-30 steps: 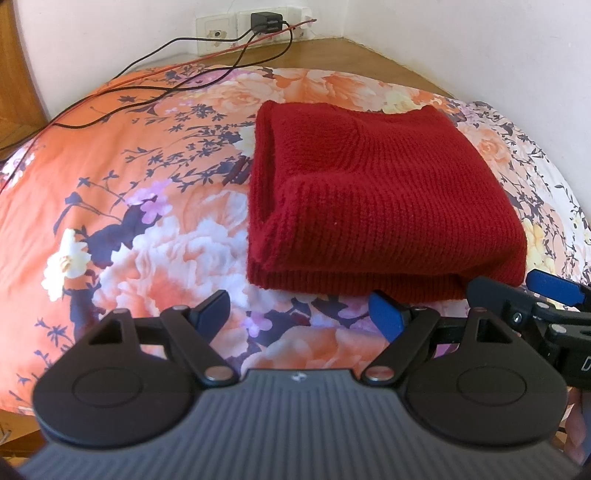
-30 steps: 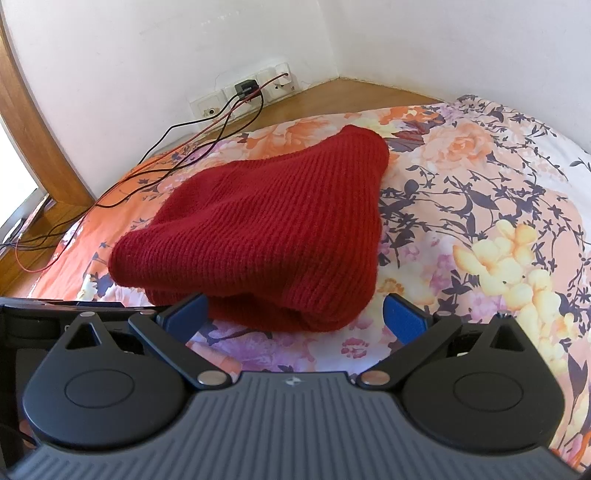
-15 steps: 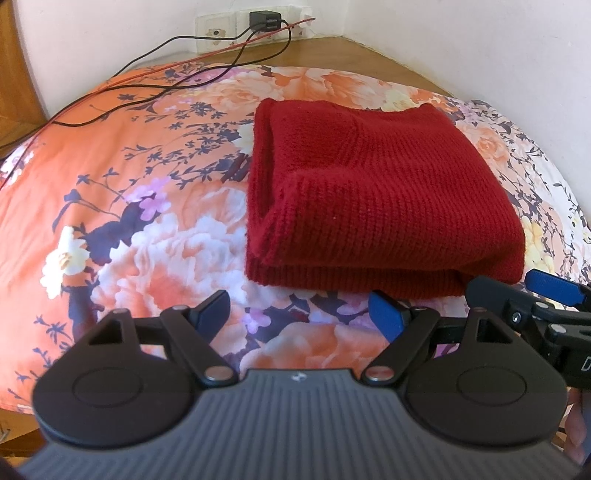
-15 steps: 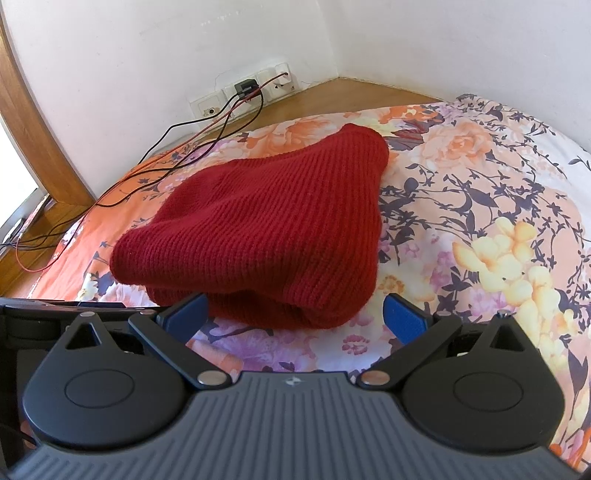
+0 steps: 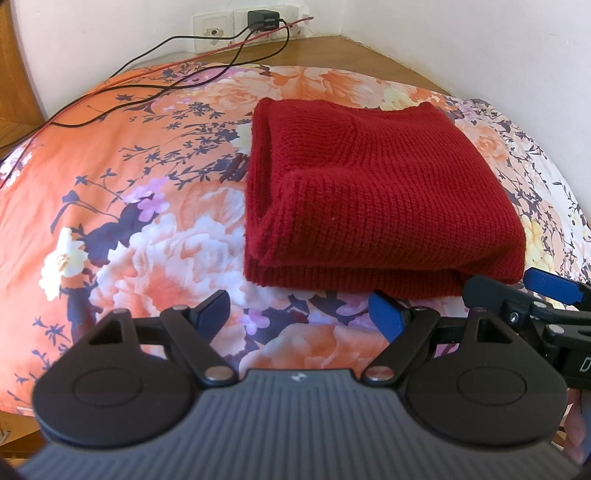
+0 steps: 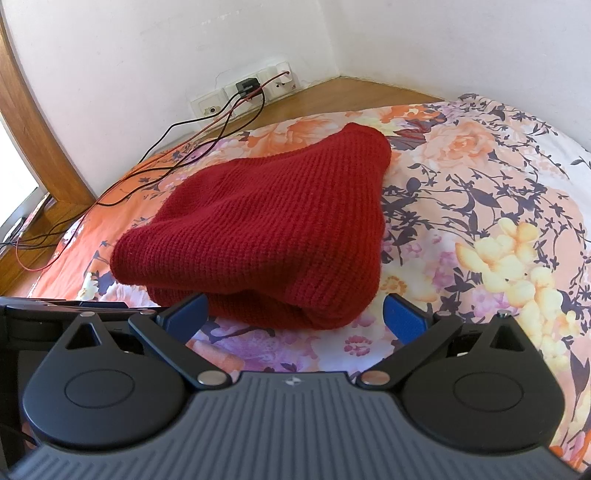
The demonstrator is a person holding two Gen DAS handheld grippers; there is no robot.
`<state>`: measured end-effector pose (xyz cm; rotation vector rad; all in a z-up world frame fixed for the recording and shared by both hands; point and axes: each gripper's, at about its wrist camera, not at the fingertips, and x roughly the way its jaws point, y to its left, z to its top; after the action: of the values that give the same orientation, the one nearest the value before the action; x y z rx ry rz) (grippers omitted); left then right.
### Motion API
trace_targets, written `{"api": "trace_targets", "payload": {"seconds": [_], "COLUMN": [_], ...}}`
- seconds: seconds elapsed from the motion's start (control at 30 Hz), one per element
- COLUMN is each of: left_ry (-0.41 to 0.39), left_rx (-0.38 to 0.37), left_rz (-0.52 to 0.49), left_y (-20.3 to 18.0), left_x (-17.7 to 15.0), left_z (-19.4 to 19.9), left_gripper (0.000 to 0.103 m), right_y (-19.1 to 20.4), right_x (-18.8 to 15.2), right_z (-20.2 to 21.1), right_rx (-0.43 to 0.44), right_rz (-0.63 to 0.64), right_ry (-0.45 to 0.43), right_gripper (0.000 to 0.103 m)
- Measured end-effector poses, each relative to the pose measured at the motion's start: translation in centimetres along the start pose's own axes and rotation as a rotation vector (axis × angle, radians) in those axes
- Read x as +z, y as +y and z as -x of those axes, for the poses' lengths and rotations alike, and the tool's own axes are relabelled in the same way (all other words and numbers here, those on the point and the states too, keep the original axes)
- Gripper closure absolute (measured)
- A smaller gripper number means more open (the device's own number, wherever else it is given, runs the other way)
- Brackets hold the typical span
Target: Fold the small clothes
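Note:
A dark red knitted garment (image 5: 373, 199) lies folded into a thick pad on the floral bedsheet (image 5: 140, 236). My left gripper (image 5: 301, 314) is open, its blue pads just short of the garment's near edge, nothing between them. In the right wrist view the same red knit (image 6: 273, 236) fills the middle, and my right gripper (image 6: 295, 317) stands open close to its near fold, holding nothing. The right gripper's blue fingers (image 5: 550, 286) show at the right edge of the left wrist view.
Black and red cables (image 5: 177, 74) trail from wall sockets (image 5: 236, 27) across the far left part of the bed. A wooden ledge (image 6: 354, 88) runs along the white walls behind. A wooden frame (image 6: 33, 122) stands at the left. Bare sheet (image 6: 491, 206) lies right of the garment.
Both grippers have drawn back a little from the folded garment, so slightly more sheet shows in front of it. The garment itself has not moved.

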<state>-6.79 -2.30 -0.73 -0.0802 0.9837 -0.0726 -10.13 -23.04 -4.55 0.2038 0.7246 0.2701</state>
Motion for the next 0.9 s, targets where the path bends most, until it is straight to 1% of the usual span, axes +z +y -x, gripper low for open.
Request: {"api": "trace_targets", "payload": {"seconds": [0.9], "left_ry": [0.010], "left_rx": [-0.013], "left_rz": [-0.015], "left_y": [0.40], "left_x": [-0.03], "left_z": [-0.16], "left_gripper": [0.019], "right_y": [0.30], "right_x": [-0.13], "right_z": [-0.12], "right_rx": [0.000], "right_rz": [0.000], "right_ry": [0.002], "right_gripper": [0.000]}}
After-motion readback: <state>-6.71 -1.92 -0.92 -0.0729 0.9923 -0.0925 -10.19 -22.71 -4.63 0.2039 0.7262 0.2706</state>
